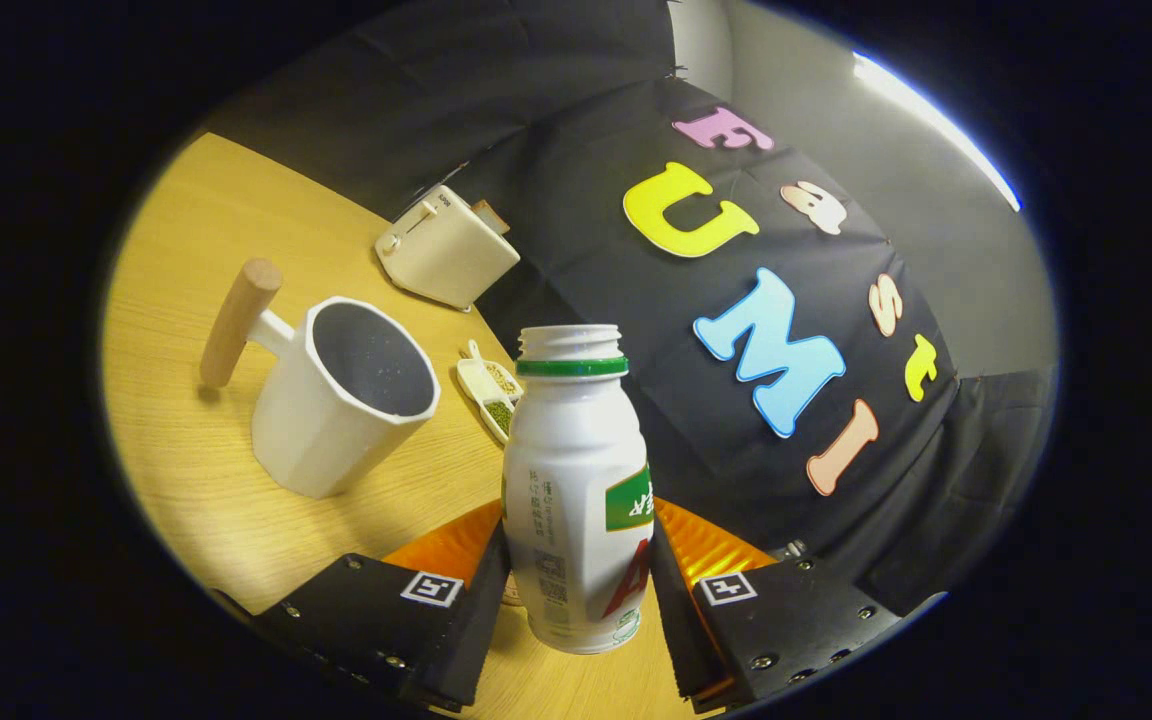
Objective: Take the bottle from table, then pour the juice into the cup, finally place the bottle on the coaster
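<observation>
- The gripper (576, 590) had its jaws clenched on the lower body of the bottle (576, 490), one finger pressing each side.
- The bottle sat between the fingers, uncapped, its open mouth at the far end from the jaws. Its base appeared lifted off the desk (196, 470), though that could not be told for certain.
- Its long axis ran straight out along the fingers, mouth pointing away from the gripper and leaning slightly off the desk's upright, since the whole scene was tilted.
- Just ahead and to the left stood the cup (346, 400), upright and seemingly empty, its wooden handle (239, 320) turned away from the bottle.
- A small dish (491, 390) of grains lay between cup and bottle; a toaster (446, 245) sat beyond, against the wall.
- Orange ribbed material, possibly the coaster (446, 550), showed beneath the fingers.
- Risks, as judged: the grip was low on a smooth body, so tipping could let the bottle swing or slip; an uncapped mouth could spill before reaching the rim; a sideways sweep could catch the dish.
</observation>
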Tool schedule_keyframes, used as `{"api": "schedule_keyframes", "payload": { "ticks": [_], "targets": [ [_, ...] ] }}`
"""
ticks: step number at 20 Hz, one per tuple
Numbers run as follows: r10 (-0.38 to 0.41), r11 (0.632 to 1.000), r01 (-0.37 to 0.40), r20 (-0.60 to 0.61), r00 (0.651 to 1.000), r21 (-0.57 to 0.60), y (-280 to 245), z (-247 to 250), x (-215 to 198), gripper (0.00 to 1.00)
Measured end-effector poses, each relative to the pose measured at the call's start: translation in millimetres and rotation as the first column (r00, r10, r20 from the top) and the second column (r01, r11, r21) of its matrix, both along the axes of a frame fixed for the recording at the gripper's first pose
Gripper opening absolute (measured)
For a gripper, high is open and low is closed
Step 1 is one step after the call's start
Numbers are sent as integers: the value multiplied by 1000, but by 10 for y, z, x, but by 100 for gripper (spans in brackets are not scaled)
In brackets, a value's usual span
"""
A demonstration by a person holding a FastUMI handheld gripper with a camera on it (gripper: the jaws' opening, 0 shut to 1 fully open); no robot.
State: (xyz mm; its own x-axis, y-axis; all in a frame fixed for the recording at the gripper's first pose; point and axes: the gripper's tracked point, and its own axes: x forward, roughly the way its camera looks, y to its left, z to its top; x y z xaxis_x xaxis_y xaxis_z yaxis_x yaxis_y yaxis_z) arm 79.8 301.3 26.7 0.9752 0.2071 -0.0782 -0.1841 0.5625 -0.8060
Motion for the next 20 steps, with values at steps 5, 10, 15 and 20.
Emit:
{"api": "schedule_keyframes", "payload": {
  "ticks": [5,10,15,20],
  "targets": [
    [-3,997,5,24,1000,-74,18,28,-2,71],
    [-11,992,15,32,999,-128,-2,53,21,71],
    [-5,975,26,95,995,-219,0,137,-78,71],
    [3,958,31,117,993,-286,46,154,-75,71]
  ]
}}
